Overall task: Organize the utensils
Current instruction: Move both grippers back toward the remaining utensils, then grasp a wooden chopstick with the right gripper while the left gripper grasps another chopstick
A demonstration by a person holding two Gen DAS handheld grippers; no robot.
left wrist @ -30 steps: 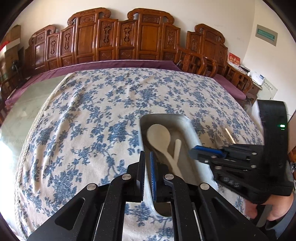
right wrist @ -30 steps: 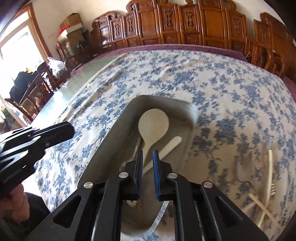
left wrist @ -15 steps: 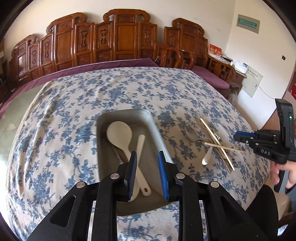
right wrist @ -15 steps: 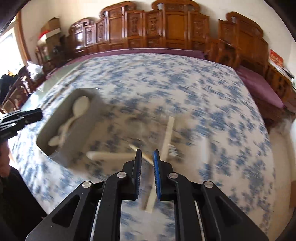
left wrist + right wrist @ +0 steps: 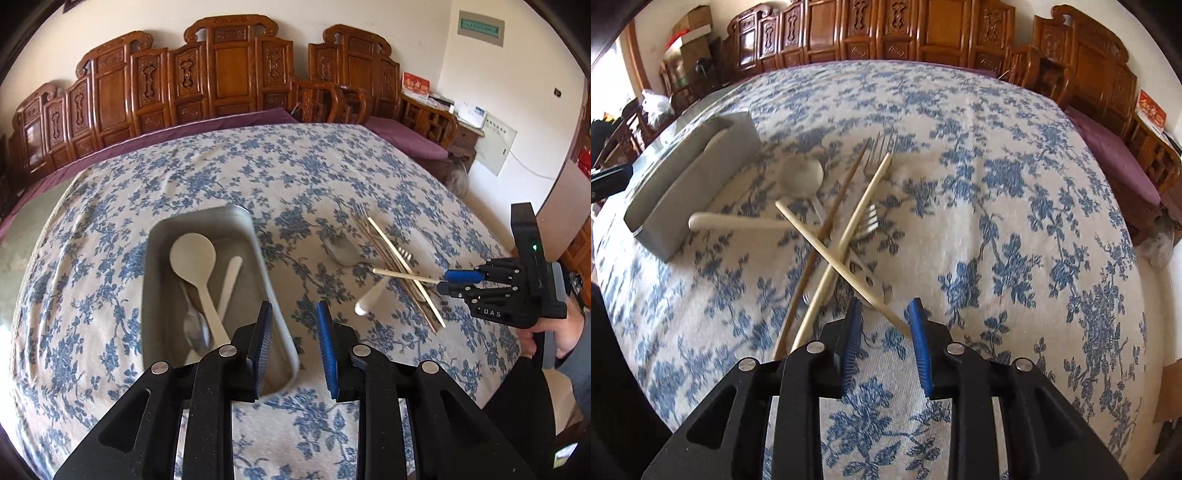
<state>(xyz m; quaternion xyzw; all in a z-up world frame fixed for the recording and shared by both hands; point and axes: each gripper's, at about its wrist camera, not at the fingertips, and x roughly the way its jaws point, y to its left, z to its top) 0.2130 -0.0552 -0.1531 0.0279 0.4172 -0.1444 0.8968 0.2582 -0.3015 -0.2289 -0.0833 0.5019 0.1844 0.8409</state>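
Left gripper (image 5: 293,343): open, empty, over tray (image 5: 275,295) rim | Right gripper (image 5: 886,336): opening, chopstick (image 5: 842,264) end between pads, not pinched | Tray: holds spoons (image 5: 195,266)

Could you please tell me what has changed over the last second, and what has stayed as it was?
The right gripper swung away from over the grey tray to the loose utensil pile on the cloth; its jaws are opening, with a pale chopstick running between them, not yet gripped. The left gripper also opened, holding nothing. The spoons in the tray and the pile have not moved.
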